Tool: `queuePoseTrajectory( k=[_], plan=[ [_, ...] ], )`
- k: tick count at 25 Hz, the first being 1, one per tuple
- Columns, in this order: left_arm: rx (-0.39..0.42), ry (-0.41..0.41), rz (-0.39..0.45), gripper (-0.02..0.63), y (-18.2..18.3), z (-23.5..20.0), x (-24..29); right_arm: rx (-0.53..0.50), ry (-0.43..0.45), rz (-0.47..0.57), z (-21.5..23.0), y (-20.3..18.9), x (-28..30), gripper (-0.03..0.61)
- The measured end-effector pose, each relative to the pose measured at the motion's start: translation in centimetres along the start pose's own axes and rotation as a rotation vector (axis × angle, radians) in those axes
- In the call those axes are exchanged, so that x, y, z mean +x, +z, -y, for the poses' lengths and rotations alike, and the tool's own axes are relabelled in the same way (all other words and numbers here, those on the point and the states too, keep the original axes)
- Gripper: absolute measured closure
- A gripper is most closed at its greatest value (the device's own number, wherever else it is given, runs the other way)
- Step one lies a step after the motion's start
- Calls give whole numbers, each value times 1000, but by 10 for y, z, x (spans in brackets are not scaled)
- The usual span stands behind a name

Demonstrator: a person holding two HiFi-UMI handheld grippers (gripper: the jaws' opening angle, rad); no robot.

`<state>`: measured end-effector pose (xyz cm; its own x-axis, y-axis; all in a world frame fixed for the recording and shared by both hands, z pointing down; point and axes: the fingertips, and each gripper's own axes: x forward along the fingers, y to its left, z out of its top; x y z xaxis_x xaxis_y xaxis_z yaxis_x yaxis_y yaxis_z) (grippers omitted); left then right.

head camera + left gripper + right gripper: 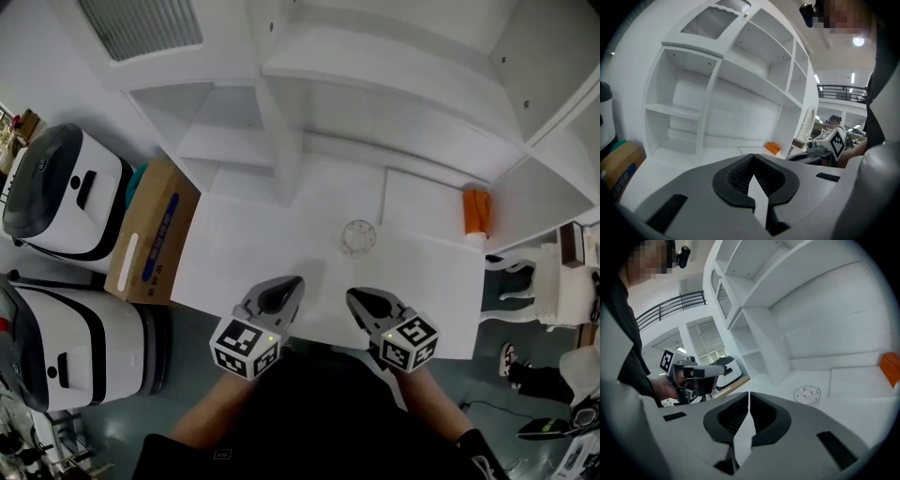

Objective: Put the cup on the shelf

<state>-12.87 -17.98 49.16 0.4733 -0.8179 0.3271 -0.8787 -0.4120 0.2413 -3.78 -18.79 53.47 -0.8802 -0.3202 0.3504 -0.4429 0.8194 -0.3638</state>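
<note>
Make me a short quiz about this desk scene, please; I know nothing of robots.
1. True or false: the clear glass cup already stands on the white shelf unit.
2. Fill in: the small oblong object at the white table's right end is coloured ____.
3. The right claw is: A) shut and empty B) wide open C) gripping the cup.
Key: 1 false, it stands on the table; 2 orange; 3 A.

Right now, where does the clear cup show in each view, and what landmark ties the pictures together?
Head view: the clear cup stands near the middle of the picture, on the white table.
Left gripper view: not in it.
Right gripper view: the clear cup sits right of centre, on the table.
Shared landmark: the orange object, seen at mid-right in the head view, low centre in the left gripper view, and at the right edge in the right gripper view.
</note>
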Motion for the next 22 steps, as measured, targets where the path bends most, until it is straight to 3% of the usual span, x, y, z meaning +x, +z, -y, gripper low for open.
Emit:
queuePoseTrajectory(
  k=[4, 12, 22],
  plan=[
    [24, -6, -8, 603, 3, -1, 22, 0, 21, 3, 18, -4, 2, 560],
    [52, -92, -50, 603, -11, -4, 55, 29, -38, 42, 58, -14, 15, 560],
    [69, -145, -128, 603, -58, -9, 93, 38, -51, 19, 80, -34, 27, 560]
  ],
)
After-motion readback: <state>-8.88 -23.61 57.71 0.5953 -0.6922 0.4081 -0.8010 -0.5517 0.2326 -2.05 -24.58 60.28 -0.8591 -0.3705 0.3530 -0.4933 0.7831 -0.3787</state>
